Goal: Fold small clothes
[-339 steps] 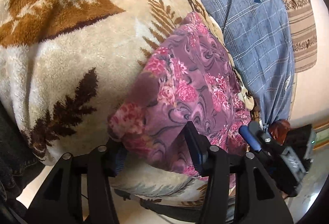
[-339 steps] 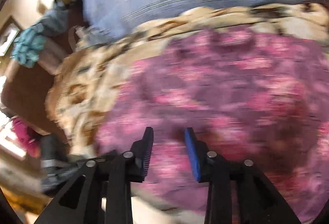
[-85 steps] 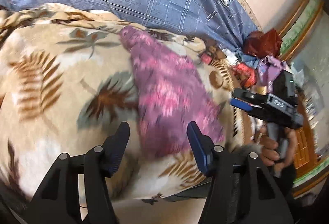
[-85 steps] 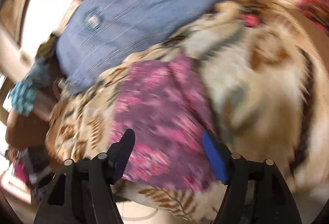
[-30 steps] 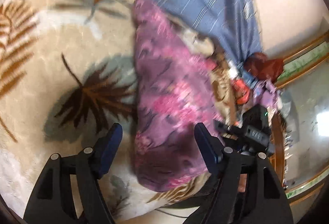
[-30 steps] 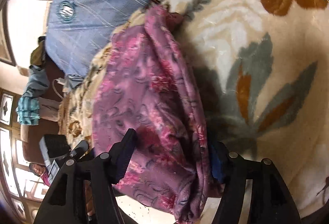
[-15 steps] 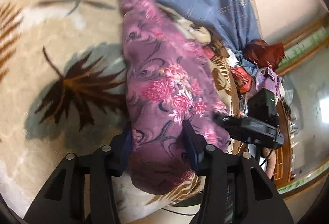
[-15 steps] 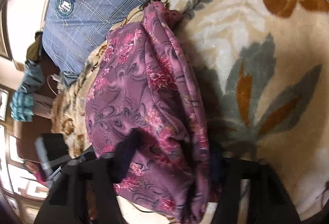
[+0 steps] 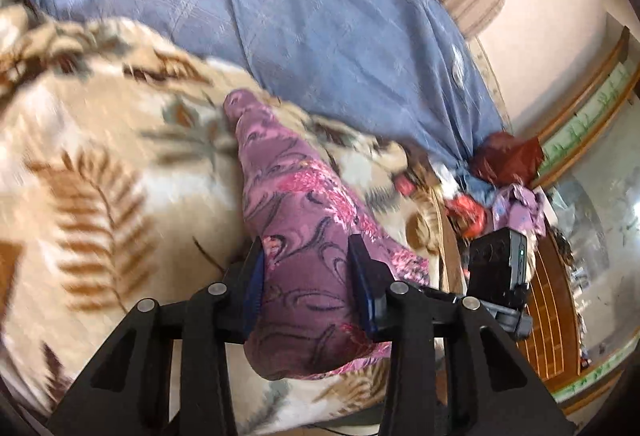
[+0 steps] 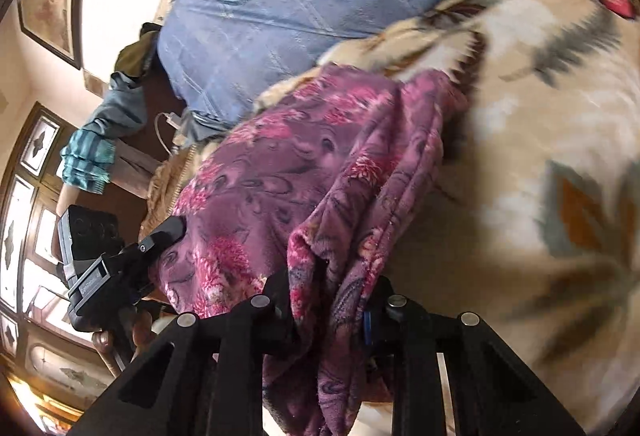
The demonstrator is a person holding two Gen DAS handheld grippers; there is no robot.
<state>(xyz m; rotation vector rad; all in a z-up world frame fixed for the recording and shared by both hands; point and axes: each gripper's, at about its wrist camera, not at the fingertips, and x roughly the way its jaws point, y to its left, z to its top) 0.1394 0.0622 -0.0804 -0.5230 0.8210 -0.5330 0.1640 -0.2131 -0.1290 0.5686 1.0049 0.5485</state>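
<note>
Both grippers [image 9: 306,278] [image 10: 328,300] are pinched onto the cloth's [image 9: 296,204] near edge. It's soft and floppy, probably light, so grab the corners.

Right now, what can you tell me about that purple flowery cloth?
The purple cloth looks thin and soft, printed with pink flowers and dark swirls. It is bunched lengthwise into a long folded bundle lying on the leaf-print blanket. The left gripper and right gripper both pinch its near end, where layered edges hang down.
</note>
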